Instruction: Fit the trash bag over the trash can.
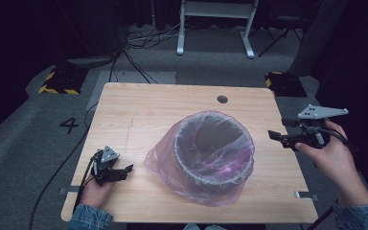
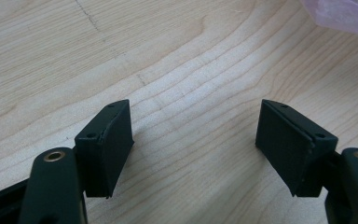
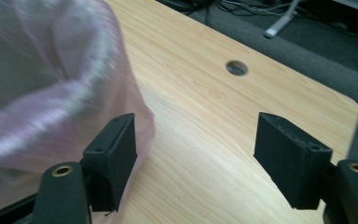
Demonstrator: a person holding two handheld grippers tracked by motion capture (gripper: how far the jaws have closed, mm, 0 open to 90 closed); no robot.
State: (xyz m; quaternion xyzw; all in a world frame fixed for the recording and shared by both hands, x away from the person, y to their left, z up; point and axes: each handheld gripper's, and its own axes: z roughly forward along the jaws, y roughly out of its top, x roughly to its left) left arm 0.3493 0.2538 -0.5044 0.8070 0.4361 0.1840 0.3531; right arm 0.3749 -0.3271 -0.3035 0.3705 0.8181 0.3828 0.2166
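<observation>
Pink bag (image 1: 172,165) lines bin (image 1: 214,146) mid-table (image 1: 139,105). Right gripper (image 1: 279,137), fingers (image 3: 112,154) spread and empty, sits just beside its right rim, nearer than left gripper (image 1: 124,171), also spread, empty.

A wooden table (image 1: 139,103) with a cable hole (image 1: 222,99) stands on grey carpet (image 1: 24,148).

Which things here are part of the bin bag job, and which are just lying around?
Part of the job:
- bin, standing on the table
- pink bag lining it and draped over its rim
- left tongs, open, resting on the table
- right tongs, open, beside the bin

Lying about:
- cables on the floor
- white frame legs
- yellow-black striped bases
</observation>
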